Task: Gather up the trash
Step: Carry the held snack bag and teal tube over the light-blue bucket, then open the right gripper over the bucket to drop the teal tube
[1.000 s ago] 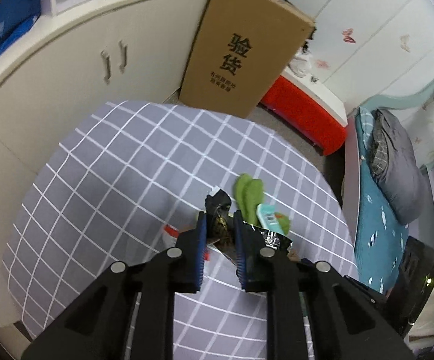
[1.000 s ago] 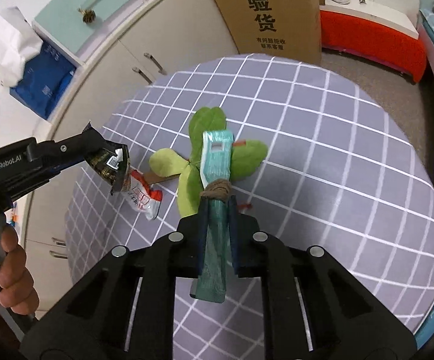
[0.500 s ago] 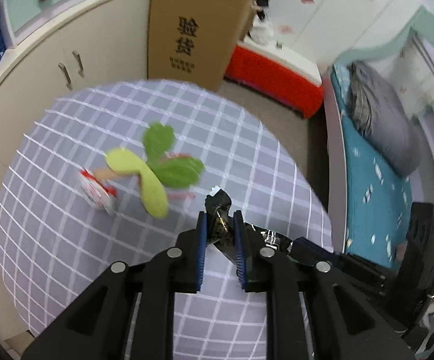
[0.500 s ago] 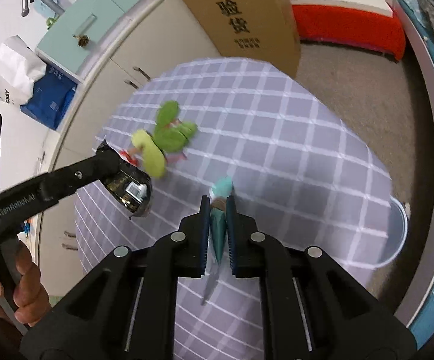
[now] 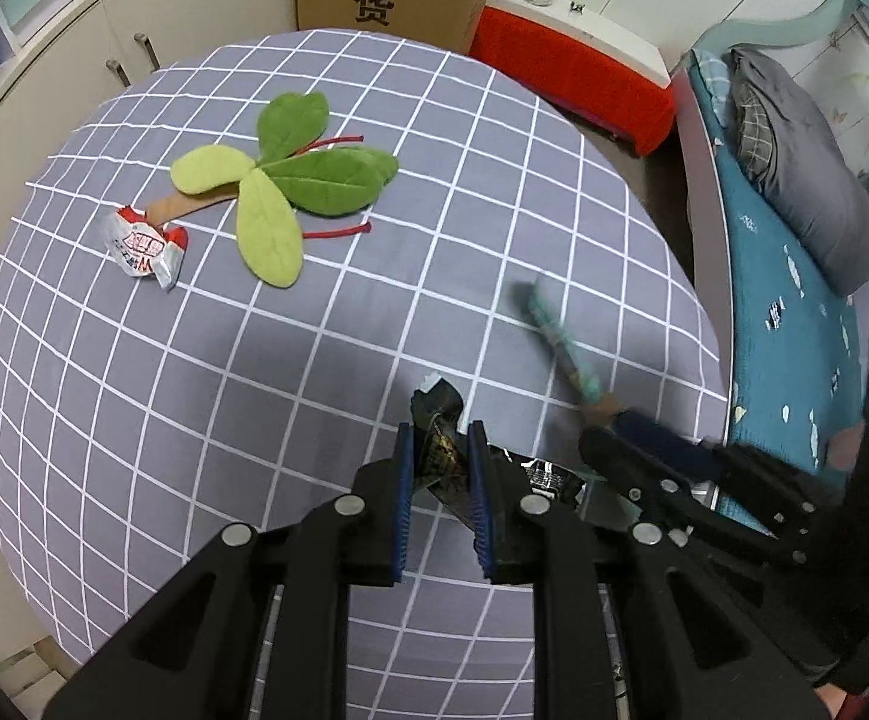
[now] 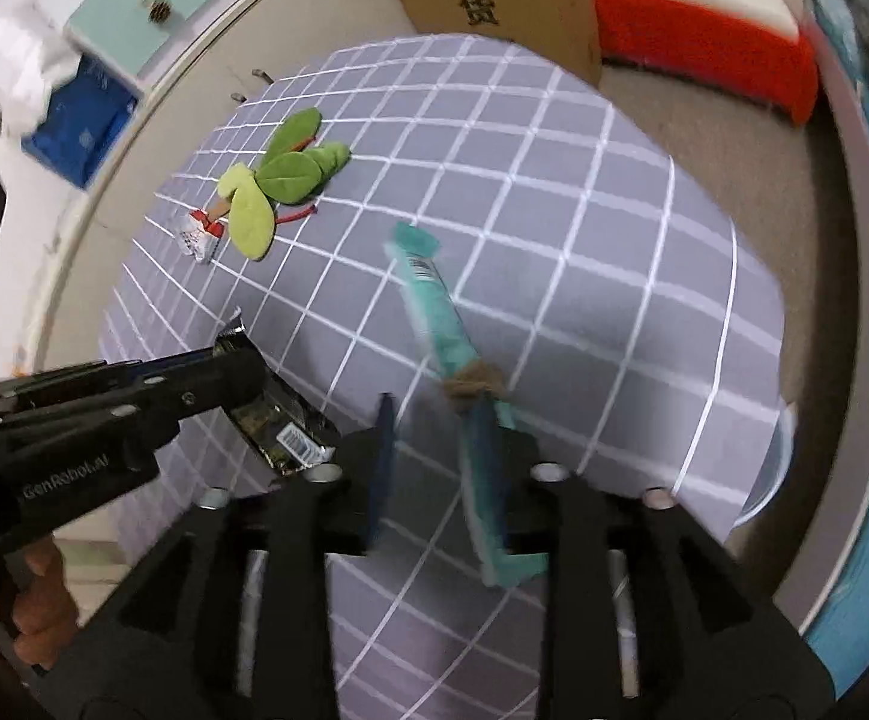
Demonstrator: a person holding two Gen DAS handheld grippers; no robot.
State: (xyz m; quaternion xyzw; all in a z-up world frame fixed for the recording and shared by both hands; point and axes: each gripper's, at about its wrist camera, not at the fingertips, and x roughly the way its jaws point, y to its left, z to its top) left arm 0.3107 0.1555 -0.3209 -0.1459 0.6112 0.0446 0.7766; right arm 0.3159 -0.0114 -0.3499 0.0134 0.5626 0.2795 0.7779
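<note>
Risk, right side: jaws of right gripper (image 6: 434,468) opening, teal wrapper (image 6: 434,312) between them, leaning on the right-hand pad only, blurred. Release point near the right edge of the checked tablecloth (image 5: 194,396); pale rim of a bin (image 6: 776,468) just beyond that edge. Possible miss: wrapper tipping onto the cloth or floor instead of into the bin, caused by its length and the knotted brown band catching a pad.

Risk, left side: left gripper (image 5: 442,468) narrow, clamped on dark foil wrapper (image 5: 437,420); most of the foil hanging free past the pads. Possible slip under a quick swing toward the bin. Possible collision: both tools close together above the same table edge.

Remaining trash: red-and-white sachet (image 5: 143,246) on the cloth, touching the stem of the plush leaf toy (image 5: 290,192), well apart from both tools. Risk of grabbing the toy along with it.

Pose: both grippers pitched steeply downward; left one beside and slightly behind the right. Bare hand (image 6: 26,606) wrapped around the left handle.
</note>
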